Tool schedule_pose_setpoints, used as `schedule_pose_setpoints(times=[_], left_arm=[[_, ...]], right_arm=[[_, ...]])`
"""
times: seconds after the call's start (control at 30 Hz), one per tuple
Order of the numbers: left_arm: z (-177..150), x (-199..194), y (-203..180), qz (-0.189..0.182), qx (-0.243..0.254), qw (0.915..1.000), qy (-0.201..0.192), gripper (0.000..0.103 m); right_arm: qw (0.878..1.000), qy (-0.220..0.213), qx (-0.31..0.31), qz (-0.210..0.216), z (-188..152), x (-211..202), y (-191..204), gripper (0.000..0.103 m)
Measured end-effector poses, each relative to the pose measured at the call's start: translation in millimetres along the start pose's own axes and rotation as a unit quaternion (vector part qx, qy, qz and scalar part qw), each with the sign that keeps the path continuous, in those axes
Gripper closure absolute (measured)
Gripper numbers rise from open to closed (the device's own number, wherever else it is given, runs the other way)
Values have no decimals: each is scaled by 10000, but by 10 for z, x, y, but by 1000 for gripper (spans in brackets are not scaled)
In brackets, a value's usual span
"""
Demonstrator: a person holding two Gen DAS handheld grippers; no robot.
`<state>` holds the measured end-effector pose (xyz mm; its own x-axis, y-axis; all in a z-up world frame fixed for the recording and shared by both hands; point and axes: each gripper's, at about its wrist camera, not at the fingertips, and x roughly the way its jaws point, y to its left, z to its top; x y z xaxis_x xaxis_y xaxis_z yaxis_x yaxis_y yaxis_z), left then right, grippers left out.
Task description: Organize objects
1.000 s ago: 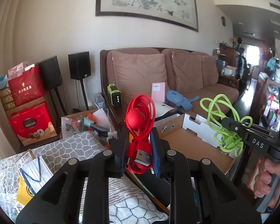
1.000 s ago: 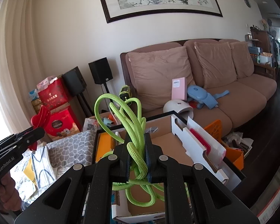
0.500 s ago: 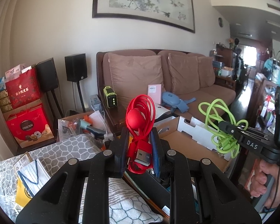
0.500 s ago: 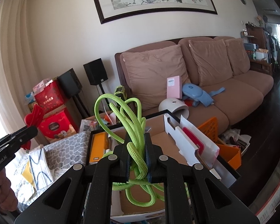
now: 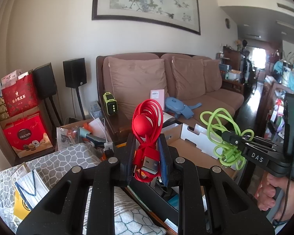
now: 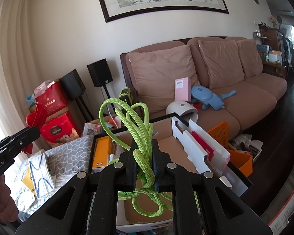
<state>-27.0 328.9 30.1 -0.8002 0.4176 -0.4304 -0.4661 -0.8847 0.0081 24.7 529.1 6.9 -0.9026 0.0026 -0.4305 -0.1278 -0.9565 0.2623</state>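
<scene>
I have my left claw (image 5: pixel 147 154) clenched on the red cable (image 5: pixel 148 121) and my right claw (image 6: pixel 144 162) on the green cable (image 6: pixel 139 137), both held up over the box (image 6: pixel 178 148) — carrying step, I judge — next, lower each in and let go.

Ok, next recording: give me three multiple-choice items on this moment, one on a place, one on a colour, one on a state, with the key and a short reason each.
1. Where does the pink box stand?
A. on the sofa seat, against a cushion
B. inside the cardboard box
C. on the floor

2. What colour is the cable in the right hand-held gripper?
A. red
B. lime green
C. blue

3. How is the left hand-held gripper?
A. open and empty
B. shut on the red cable
C. shut on a paper

Key: A, the pink box leans on the sofa cushion; B, green cord sits between the right pads; C is wrong and B right, since the red bundle is clamped.
</scene>
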Motion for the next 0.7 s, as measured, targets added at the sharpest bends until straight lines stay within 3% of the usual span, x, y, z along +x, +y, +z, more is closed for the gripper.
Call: schedule_pose_setpoints(times=[0.7], left_arm=[[17, 58, -49, -72, -57, 10000, 17, 82]], right_arm=[[9999, 11, -32, -105, -25, 11, -72, 92]])
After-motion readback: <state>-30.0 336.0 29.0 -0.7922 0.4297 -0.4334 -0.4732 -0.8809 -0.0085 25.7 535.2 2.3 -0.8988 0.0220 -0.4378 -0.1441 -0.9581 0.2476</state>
